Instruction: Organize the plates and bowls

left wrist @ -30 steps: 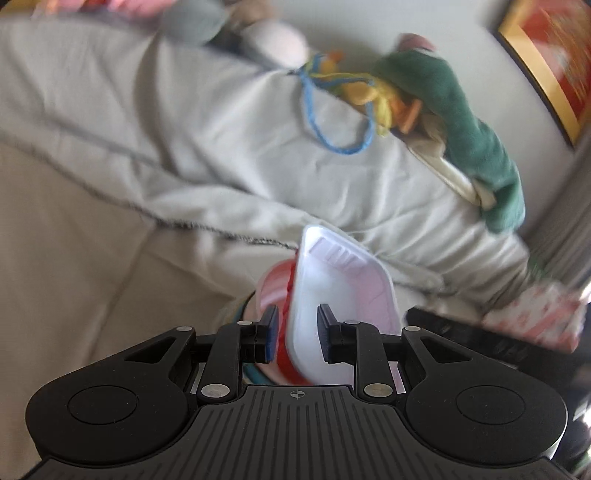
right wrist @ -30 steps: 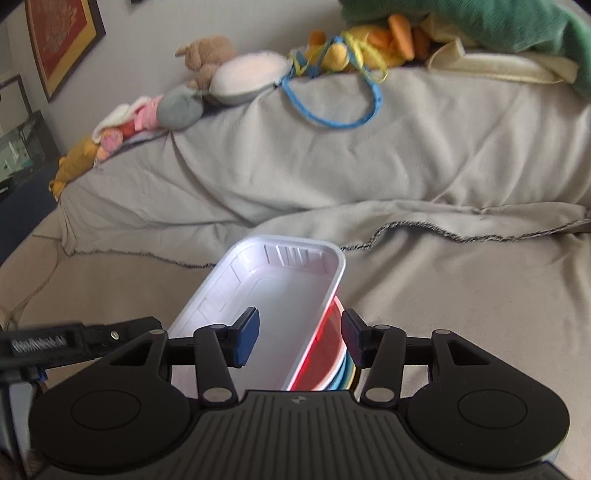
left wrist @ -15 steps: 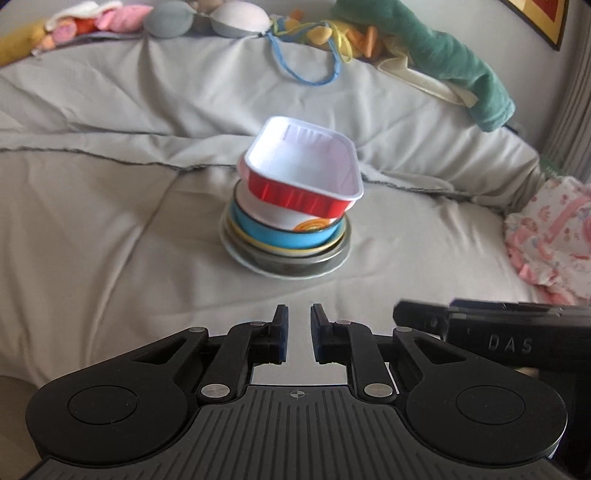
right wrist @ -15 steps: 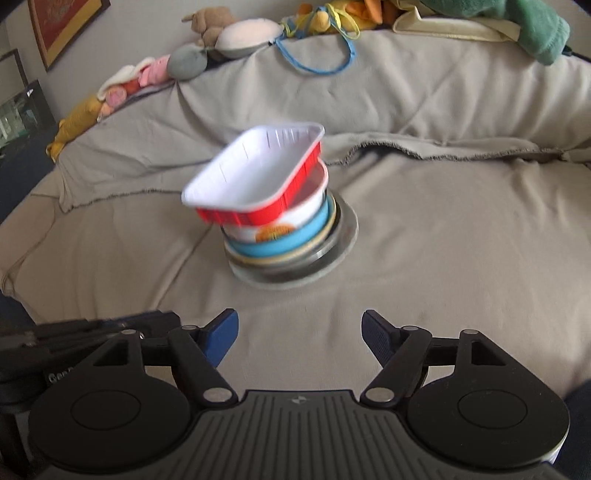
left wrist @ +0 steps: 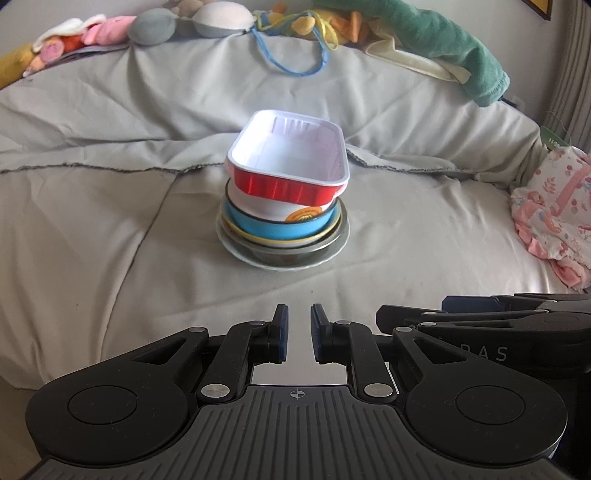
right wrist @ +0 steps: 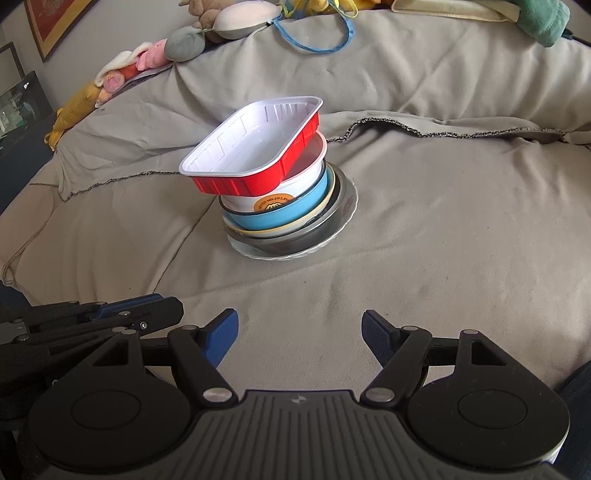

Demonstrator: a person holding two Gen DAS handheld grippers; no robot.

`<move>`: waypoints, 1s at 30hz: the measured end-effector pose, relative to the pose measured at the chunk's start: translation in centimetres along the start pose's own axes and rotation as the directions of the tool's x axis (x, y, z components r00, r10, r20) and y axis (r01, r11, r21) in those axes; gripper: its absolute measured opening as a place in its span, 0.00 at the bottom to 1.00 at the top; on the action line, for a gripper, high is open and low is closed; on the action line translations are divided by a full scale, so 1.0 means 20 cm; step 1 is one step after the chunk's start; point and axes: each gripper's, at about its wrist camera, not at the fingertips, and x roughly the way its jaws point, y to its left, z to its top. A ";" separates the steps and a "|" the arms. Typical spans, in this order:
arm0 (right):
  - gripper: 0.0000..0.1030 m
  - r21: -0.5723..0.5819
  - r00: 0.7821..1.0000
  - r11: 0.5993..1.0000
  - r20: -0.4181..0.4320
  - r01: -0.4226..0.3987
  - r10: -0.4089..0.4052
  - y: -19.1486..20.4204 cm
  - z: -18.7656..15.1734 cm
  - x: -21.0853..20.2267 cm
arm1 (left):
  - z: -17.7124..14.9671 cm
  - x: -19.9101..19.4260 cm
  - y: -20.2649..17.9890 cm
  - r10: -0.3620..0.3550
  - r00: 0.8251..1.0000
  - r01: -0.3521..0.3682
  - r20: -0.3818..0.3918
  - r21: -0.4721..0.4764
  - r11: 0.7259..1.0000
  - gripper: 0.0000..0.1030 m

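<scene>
A stack of dishes stands on the grey bed cover. On top is a red tray with a white inside (left wrist: 291, 158) (right wrist: 255, 155), tilted. Under it are a white bowl with an orange logo (left wrist: 273, 210) (right wrist: 273, 201), a blue bowl (left wrist: 266, 226) (right wrist: 291, 216), a yellow-rimmed plate, a dark bowl and a white plate (left wrist: 251, 258) (right wrist: 343, 218) at the bottom. My left gripper (left wrist: 297, 334) is near the camera, short of the stack, its jaws a narrow gap apart and empty. My right gripper (right wrist: 299, 332) is wide open and empty, also short of the stack.
Soft toys (left wrist: 147, 26) and a blue cord (left wrist: 295, 66) lie along the raised back of the bed. A green cloth (left wrist: 454, 55) lies at the back right. Pink patterned fabric (left wrist: 554, 206) lies at the right. A framed picture (right wrist: 55, 22) hangs at the left.
Both grippers let go of the red tray and drew back from the stack. The tray now rests tilted on top. The right gripper has opened wide.
</scene>
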 end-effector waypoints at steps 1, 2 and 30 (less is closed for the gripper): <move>0.72 -0.001 1.000 1.000 0.000 -0.001 0.001 0.00 0.00 0.00 | 0.00 0.00 0.00 0.000 1.000 0.000 0.001 -0.001 1.000 0.16; 0.72 -0.002 1.000 1.000 0.000 -0.001 0.001 0.00 0.00 0.00 | 0.00 0.00 0.00 0.000 1.000 0.000 0.003 -0.003 1.000 0.16; 0.72 -0.014 1.000 1.000 -0.001 -0.003 0.003 0.01 0.00 0.00 | 0.00 -0.02 -0.01 -0.012 1.000 0.012 -0.005 0.004 1.000 0.16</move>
